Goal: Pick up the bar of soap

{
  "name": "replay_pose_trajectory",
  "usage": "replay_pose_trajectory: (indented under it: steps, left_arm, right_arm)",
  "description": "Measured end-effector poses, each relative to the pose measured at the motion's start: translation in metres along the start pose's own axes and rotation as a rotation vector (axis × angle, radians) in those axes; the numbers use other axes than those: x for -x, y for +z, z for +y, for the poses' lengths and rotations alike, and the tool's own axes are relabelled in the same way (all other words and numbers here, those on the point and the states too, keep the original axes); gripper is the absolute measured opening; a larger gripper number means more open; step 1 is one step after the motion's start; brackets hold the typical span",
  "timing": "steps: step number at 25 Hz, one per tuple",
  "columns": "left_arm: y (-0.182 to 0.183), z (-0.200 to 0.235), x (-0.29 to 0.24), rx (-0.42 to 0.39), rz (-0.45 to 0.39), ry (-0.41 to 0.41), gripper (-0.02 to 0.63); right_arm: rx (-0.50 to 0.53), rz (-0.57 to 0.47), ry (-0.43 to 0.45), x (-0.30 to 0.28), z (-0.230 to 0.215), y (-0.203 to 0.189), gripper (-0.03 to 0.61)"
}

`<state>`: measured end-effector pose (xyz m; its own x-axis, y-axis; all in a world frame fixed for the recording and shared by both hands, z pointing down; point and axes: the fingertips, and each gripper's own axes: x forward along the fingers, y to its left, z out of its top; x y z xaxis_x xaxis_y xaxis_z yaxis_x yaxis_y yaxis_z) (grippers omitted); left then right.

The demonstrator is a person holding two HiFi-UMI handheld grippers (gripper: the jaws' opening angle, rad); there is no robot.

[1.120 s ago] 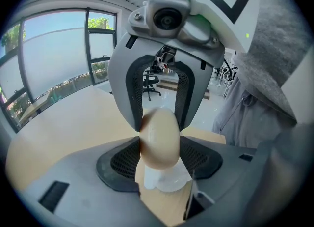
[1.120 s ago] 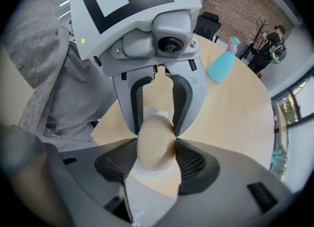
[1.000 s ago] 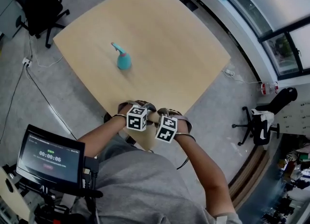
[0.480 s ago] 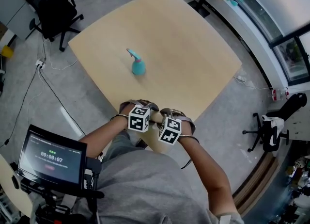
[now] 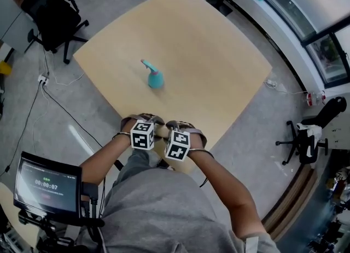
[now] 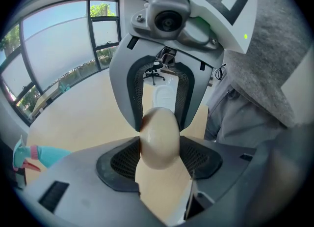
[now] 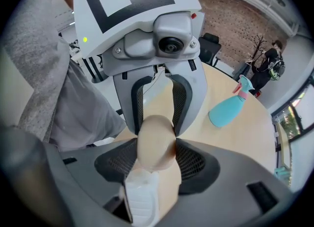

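A beige oval bar of soap [image 6: 158,128] hangs above the near edge of the wooden table [image 5: 208,65], caught between my two grippers, which face each other nose to nose. My left gripper [image 6: 158,142] has its mesh pads [image 6: 118,161] pressed on one end of the bar. My right gripper [image 7: 156,148] grips the other end of the soap [image 7: 155,140], with a white ribbed piece [image 7: 140,196] just behind it. In the head view the left gripper [image 5: 149,133] and right gripper [image 5: 170,140] meet over the table edge, with the soap [image 5: 160,131] barely showing between them.
A teal spray bottle [image 5: 154,76] with a pink trigger stands mid-table, beyond the grippers. A black office chair [image 5: 52,11] is at the table's far left; a tablet screen [image 5: 46,185] sits by my left side. Cables [image 5: 38,98] lie on the floor. A person [image 7: 270,64] stands far off.
Both grippers stay locked together on the soap at the table's near edge. The head view has swung, so hands and bottle sit slightly lower and to the left.
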<state>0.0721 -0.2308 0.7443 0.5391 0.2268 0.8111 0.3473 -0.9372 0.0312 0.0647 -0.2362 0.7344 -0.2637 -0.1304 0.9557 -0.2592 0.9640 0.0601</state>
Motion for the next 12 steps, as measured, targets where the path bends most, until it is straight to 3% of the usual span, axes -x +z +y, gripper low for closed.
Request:
replay_pose_trajectory:
  steps: [12]
  left_arm:
    - [-0.024,-0.016,-0.015,0.026,0.051,-0.031,0.253]
  right_arm:
    - [-0.01,-0.031,0.021,-0.026,0.015,0.004,0.239]
